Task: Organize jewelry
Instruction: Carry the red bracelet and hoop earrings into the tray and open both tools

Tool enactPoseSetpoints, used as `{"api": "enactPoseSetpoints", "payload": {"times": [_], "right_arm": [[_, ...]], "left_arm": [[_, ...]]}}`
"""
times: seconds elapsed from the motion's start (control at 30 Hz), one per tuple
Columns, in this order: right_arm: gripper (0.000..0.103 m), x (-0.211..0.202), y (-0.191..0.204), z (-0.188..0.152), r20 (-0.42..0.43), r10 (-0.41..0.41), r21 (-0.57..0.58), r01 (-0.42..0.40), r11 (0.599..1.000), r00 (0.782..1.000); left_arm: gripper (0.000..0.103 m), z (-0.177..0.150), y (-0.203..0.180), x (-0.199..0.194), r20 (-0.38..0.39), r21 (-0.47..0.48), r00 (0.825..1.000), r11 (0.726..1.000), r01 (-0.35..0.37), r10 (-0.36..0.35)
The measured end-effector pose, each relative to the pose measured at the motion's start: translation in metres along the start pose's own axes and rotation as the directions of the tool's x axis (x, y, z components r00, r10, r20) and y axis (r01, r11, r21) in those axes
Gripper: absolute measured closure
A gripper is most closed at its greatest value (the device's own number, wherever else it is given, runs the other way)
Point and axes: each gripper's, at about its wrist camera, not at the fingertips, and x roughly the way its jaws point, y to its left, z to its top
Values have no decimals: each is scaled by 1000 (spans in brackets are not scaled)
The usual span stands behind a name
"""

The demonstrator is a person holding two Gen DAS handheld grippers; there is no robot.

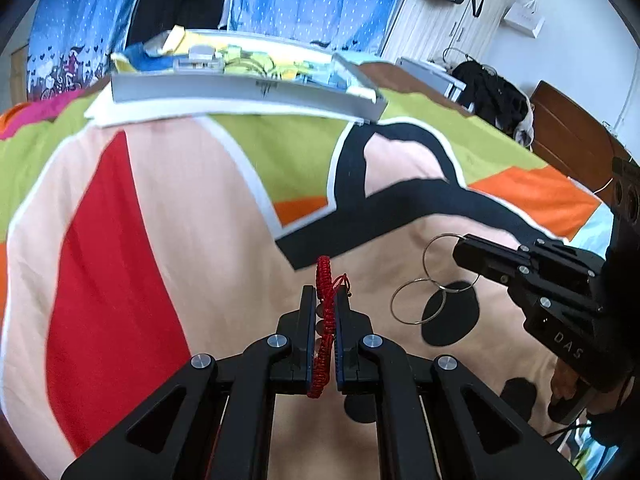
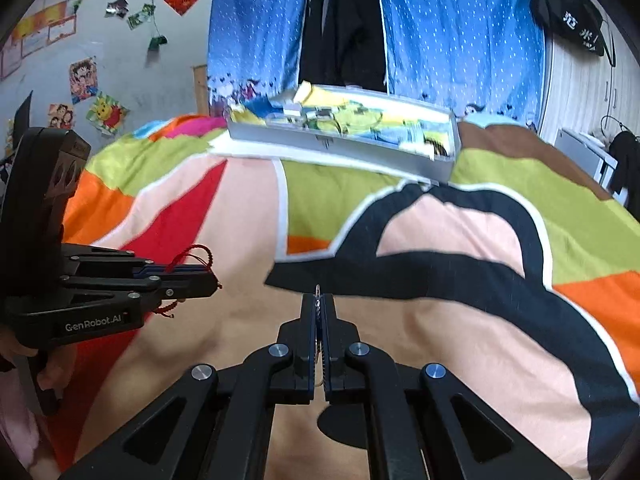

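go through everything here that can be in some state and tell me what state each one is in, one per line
left gripper: shut on red braided bracelet
red braided bracelet: clamped, lifted off the bedspread
right gripper: shut on silver hoop earrings
silver hoop earrings: held by one ring, dangling
grey jewelry box: open, resting on the bedspread
blue wardrobe curtain: parted, dark clothes showing

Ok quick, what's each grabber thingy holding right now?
Left gripper: shut on the red braided bracelet.
Right gripper: shut on the silver hoop rings.
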Motion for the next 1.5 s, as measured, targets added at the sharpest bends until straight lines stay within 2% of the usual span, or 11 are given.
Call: {"api": "enactPoseSetpoints", "payload": {"times": [0.3, 0.63, 0.83, 0.97, 1.1, 1.3, 1.5], "right_arm": [[100, -5, -5, 50, 97, 38, -3, -38, 999, 995], [100, 22, -37, 152, 212, 61, -68, -47, 997, 975], [100, 72, -61, 198, 249, 58, -29, -53, 998, 967], [100, 108, -84, 198, 223, 45, 63, -61, 996, 974], [100, 131, -104, 185, 185, 27, 133, -53, 990, 982], [100, 141, -113, 165, 148, 6, 148, -29, 989, 989], [100, 140, -118, 156, 141, 1, 153, -23, 988, 990]], "left_arm": [[97, 48, 7, -14, 41, -5, 999, 1000, -18, 18], [97, 159, 50, -7, 125, -70, 991, 997, -43, 52], [97, 216, 75, 21, 145, -114, 986, 991, -68, 85], [97, 239, 87, 49, 122, -139, 988, 987, -83, 100], [97, 245, 96, 80, 74, -141, 990, 984, -108, 119], [97, 240, 97, 111, 25, -126, 983, 976, -176, 180], [97, 236, 92, 121, 7, -105, 977, 972, -210, 212]]}}
